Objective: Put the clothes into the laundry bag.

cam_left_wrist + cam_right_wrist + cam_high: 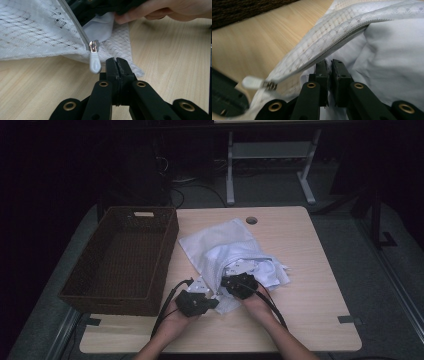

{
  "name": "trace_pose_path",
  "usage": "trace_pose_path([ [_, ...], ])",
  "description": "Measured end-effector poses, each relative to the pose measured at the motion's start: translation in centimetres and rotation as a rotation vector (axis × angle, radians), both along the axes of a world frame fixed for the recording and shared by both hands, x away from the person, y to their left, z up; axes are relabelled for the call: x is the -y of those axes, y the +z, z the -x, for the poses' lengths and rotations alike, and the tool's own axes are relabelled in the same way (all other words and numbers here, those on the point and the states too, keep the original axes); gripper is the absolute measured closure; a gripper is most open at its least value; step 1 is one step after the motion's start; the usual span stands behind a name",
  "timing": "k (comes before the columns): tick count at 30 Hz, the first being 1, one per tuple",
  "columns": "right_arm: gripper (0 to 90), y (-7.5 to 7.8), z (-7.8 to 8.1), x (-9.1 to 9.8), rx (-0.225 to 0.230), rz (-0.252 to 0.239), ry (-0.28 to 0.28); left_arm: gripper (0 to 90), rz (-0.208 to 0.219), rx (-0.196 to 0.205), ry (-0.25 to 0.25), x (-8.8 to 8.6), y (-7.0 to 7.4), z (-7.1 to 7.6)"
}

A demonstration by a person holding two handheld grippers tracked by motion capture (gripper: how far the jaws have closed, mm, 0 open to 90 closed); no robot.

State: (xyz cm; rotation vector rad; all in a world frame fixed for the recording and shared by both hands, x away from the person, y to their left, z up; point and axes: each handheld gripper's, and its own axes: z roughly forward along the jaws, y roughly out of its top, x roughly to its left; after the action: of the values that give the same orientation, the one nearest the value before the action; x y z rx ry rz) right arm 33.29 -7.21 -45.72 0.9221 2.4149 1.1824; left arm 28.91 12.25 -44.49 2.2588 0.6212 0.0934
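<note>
A white mesh zip bag lies mid-table with white cloth spilling from its open mouth. My left gripper is at the bag's near corner. In the left gripper view its jaws are shut on the edge of the mesh bag, just right of the white zipper pull. My right gripper reaches into the mouth. In the right gripper view its jaws sit under the zip edge, shut on a fold of the white cloth. The zipper pull hangs at the left.
A brown wicker basket stands at the table's left, close beside the bag. A round cable hole sits near the far edge. Bare tabletop lies to the right. Table legs stand on the floor beyond.
</note>
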Motion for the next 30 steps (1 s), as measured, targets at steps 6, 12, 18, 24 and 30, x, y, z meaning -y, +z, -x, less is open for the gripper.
trace_pose_path([
  [6, 77.3, 0.0, 0.1, 0.0, -0.018, -0.006, 0.017, 89.3, -0.008, -0.009, 0.005, 0.2, -0.3, 0.0],
  [12, 61.7, 2.1, 2.2, 2.5, -0.046, -0.028, 0.072, 89.2, -0.008, -0.013, 0.017, -0.2, -0.3, -0.2],
  [18, 56.0, 2.7, 4.2, 6.0, -0.062, -0.016, 0.056, 89.0, -0.009, -0.014, 0.019, -0.2, -0.3, -0.2],
  [24, 59.8, 1.2, 4.2, 7.3, -0.114, 0.012, 0.008, 89.0, -0.011, -0.015, 0.020, -0.1, -0.4, -0.2],
  [30, 70.6, 0.0, 3.2, 5.5, -0.136, 0.018, 0.009, 89.1, -0.014, -0.016, 0.014, 0.0, -0.5, -0.2],
])
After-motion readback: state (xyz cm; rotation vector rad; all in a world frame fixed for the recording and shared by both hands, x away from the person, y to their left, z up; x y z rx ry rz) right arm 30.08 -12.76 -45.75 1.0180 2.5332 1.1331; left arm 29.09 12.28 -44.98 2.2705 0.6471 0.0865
